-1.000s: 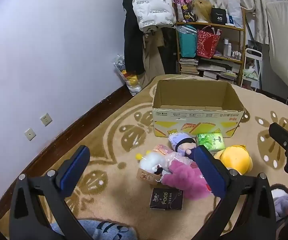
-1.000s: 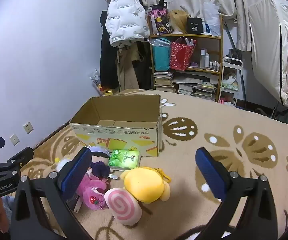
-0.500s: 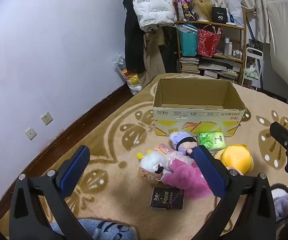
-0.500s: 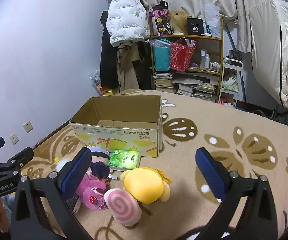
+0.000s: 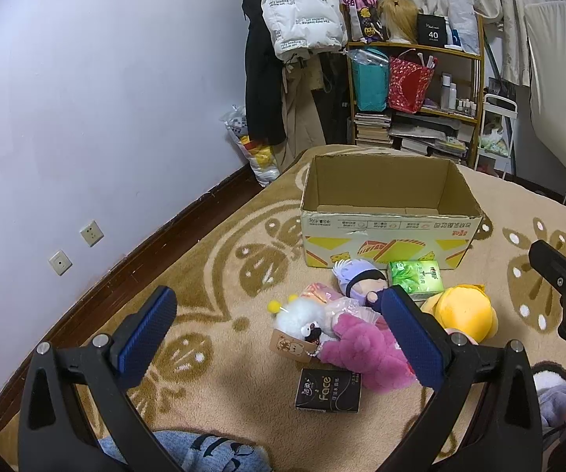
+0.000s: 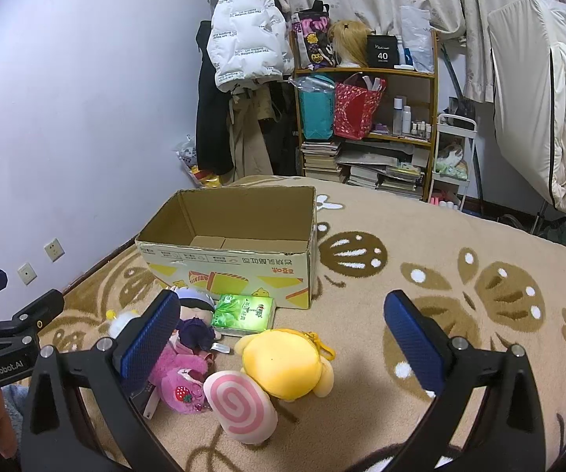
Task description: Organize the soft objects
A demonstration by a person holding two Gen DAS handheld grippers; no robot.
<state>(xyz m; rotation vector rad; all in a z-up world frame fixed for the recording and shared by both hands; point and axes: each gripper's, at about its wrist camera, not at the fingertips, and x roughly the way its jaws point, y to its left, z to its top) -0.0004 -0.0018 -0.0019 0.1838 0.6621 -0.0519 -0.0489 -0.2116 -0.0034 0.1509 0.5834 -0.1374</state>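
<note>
An open, empty cardboard box [image 5: 389,216] [image 6: 235,259] stands on the carpet. In front of it lies a pile of soft things: a yellow plush [image 5: 465,316] [image 6: 283,360], a pink plush [image 5: 365,348] [image 6: 178,377], a white fluffy toy [image 5: 302,314], a purple-haired doll [image 5: 359,279] [image 6: 194,314], a pink swirl cushion [image 6: 239,403], a green tissue pack [image 5: 414,275] [image 6: 243,312] and a black tissue pack [image 5: 328,389]. My left gripper [image 5: 279,334] is open and empty above the pile. My right gripper [image 6: 283,340] is open and empty above the yellow plush.
A wall with sockets [image 5: 92,233] runs along the left. A shelf [image 6: 365,118] with bags and books, hanging coats [image 6: 243,39] and a white rack [image 6: 452,157] stand at the back. Patterned carpet [image 6: 479,275] stretches to the right of the box.
Both views have shifted very slightly; the objects and the open grippers stand as before.
</note>
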